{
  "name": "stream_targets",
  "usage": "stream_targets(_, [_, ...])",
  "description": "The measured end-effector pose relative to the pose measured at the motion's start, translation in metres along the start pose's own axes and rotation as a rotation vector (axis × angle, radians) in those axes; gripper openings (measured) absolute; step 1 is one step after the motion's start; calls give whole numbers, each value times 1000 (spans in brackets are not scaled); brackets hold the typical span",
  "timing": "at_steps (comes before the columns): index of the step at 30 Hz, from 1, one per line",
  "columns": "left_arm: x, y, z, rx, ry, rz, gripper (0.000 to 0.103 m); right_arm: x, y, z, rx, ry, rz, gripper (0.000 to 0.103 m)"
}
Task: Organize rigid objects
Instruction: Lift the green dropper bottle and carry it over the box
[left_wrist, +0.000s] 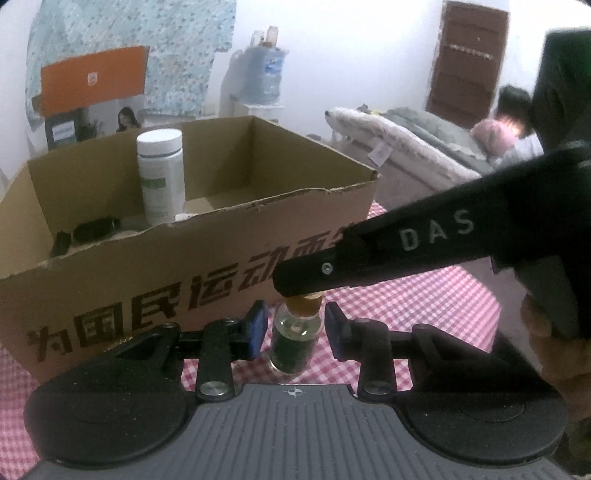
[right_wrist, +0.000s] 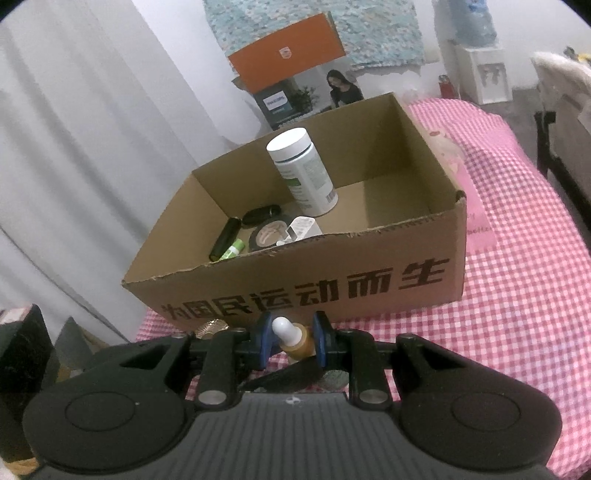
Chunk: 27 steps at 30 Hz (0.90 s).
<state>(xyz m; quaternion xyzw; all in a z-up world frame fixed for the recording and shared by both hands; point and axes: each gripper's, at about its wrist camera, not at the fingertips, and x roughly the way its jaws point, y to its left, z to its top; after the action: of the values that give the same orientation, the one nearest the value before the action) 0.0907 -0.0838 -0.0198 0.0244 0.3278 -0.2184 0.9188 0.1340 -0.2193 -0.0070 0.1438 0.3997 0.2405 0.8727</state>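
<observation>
Right now, closest in: right gripper (right_wrist: 291, 341) clamped on the gold cap of a small dropper bottle (left_wrist: 293, 338), standing on the checked cloth just in front of the cardboard box (right_wrist: 369, 291). Left gripper (left_wrist: 295, 330) spread wide either side of the glass, not touching. Further back, inside the box: white supplement jar (right_wrist: 304, 171) upright, roll of tape (right_wrist: 267, 234), dark tube (right_wrist: 223, 238), green stick (right_wrist: 232, 251). Well under way, judging by that. Left to do: dropper bottle over the near wall.

Black claw (left_wrist: 295, 328), blue pads (left_wrist: 258, 328), grey ribbed housing, "DAS" lettering
</observation>
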Motion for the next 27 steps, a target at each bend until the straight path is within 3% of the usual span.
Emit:
stream_targets(14, [21, -4, -8, 36, 59, 22, 34, 5, 13, 3, -137, 12, -63, 27])
stream_targets(27, [16, -10, -11, 53, 30, 23, 31, 8, 13, 1, -162, 17, -67, 23])
